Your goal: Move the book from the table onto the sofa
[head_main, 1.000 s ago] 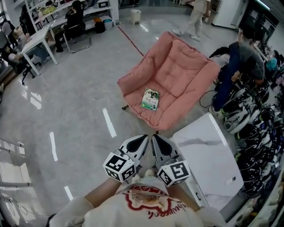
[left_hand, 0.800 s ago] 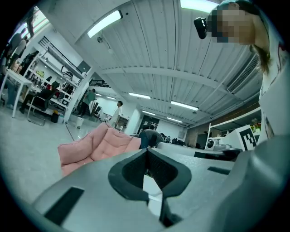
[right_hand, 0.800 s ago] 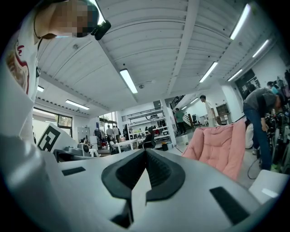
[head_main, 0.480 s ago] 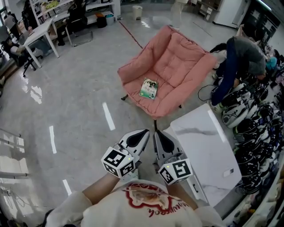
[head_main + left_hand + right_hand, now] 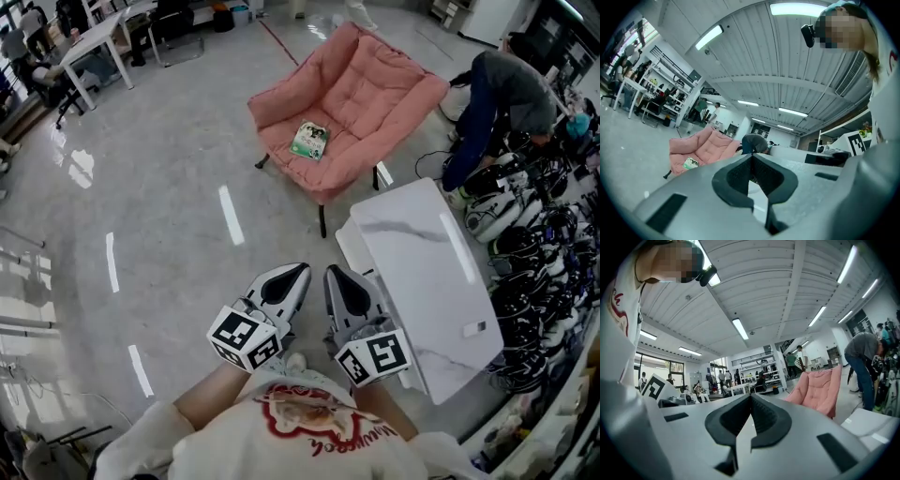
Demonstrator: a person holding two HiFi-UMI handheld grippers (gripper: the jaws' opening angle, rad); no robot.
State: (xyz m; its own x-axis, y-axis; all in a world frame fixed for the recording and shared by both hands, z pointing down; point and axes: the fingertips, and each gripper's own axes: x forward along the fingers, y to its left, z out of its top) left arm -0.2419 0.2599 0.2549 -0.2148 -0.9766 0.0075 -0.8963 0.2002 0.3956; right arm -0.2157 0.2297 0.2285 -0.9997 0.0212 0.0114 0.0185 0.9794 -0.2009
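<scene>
The person is backing away from the padded pink fabric sofa point(image 5: 375, 84). Compared with the head view a moment ago, the sofa is sitting farther off and smaller at the far side of the grey floor. More of the white marble-patterned rectangular table point(image 5: 427, 281) is showing at the near right. The thin green-covered book point(image 5: 309, 140) is lying flat on the sofa's seat cushion, toward its left front edge. It is lying just where it lay before, well apart from both grippers. The left gripper point(image 5: 292, 278) is being held level and close to the body, with its dark jaws pressed fully together and nothing between them. The right gripper point(image 5: 339, 281), just beside it, is likewise closed tight and carrying nothing. Neither is reaching toward anything. Judging from this, the move is already done: the book is resting on the sofa and no book is showing on the table. The person seems to be stepping back from a finished job rather than starting another step.
</scene>
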